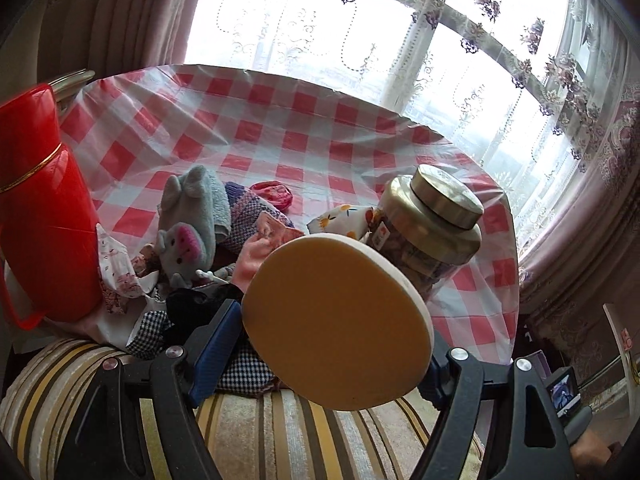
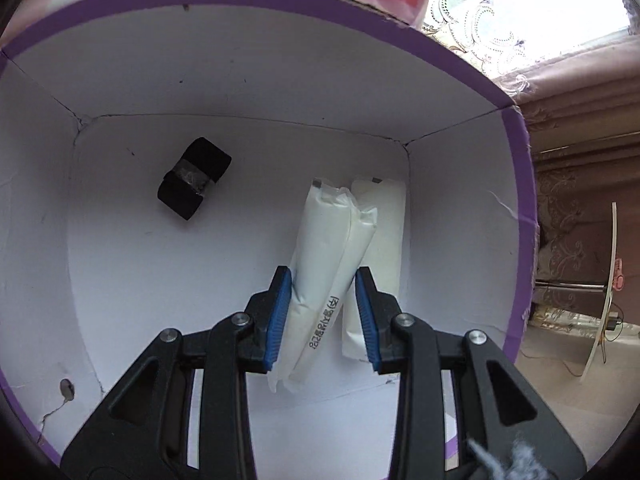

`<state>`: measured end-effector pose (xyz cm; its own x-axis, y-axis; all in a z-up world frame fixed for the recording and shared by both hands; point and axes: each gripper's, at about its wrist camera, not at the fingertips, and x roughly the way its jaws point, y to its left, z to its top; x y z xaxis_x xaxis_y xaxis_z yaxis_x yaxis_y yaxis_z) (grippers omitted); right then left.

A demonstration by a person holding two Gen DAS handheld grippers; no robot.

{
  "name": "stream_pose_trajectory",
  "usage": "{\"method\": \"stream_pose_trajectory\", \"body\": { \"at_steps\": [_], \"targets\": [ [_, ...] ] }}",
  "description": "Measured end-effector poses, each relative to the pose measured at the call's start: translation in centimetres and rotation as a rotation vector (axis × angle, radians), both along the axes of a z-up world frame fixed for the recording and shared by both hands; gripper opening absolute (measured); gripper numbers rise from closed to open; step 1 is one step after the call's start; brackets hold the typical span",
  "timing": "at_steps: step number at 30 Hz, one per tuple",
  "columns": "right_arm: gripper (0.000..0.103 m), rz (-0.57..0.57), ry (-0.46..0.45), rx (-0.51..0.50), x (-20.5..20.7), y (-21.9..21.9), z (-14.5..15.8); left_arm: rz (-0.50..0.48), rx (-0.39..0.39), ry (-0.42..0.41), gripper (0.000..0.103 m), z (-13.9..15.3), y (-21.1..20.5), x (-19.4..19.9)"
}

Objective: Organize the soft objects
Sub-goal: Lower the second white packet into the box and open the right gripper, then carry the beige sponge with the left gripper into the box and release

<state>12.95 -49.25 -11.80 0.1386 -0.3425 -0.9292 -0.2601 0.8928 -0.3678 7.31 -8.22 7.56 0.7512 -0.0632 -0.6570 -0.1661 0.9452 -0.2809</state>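
The left gripper (image 1: 320,344) grips a round cream sponge pad (image 1: 338,322), which stands tilted between its two blue pads (image 1: 214,350). The sponge is held above a striped cushion (image 1: 256,432), in front of a table with a red and white checked cloth (image 1: 280,120). On the cloth lies a heap of soft items: a grey pig toy (image 1: 186,220), a knitted purple cloth (image 1: 248,212), a pink piece (image 1: 260,252) and a checked dark fabric (image 1: 154,334). A red flask (image 1: 40,200) stands at the left of the heap; a jar with a gold lid (image 1: 432,224) stands at the right, just behind the sponge.

The right gripper (image 2: 322,320) points down into a white box with a purple rim (image 2: 516,184). Its fingers (image 2: 278,316) are closed on a white wrapped packet (image 2: 316,280). A second white packet (image 2: 384,224) lies just beside it against the right wall of the box. A small black roll (image 2: 194,178) lies on the box floor, well apart to the left.
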Motion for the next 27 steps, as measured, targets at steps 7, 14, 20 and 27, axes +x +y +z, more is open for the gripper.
{"method": "stream_pose_trajectory", "body": {
  "at_steps": [7, 14, 20, 27],
  "targets": [
    [0.046, 0.018, 0.027, -0.117, -0.6, -2.1, -2.7, -0.112, 0.037, 0.010, 0.078, 0.1, -3.3, 0.5],
    [0.062, 0.016, -0.002, -0.223, -0.9, -5.1, -2.1, -0.336, 0.066, 0.034, 0.078, 0.2, -9.7, 1.2],
    [0.073, -0.032, -0.071, -0.073, -2.2, -6.9, 0.5, -0.559, 0.098, 0.104, 0.078, -0.8, -16.3, 1.7],
    [0.073, -0.105, -0.173, 0.011, -5.7, -10.4, 4.0, -0.781, 0.162, 0.240, 0.078, -3.3, -24.5, 3.1]
  ]
}}
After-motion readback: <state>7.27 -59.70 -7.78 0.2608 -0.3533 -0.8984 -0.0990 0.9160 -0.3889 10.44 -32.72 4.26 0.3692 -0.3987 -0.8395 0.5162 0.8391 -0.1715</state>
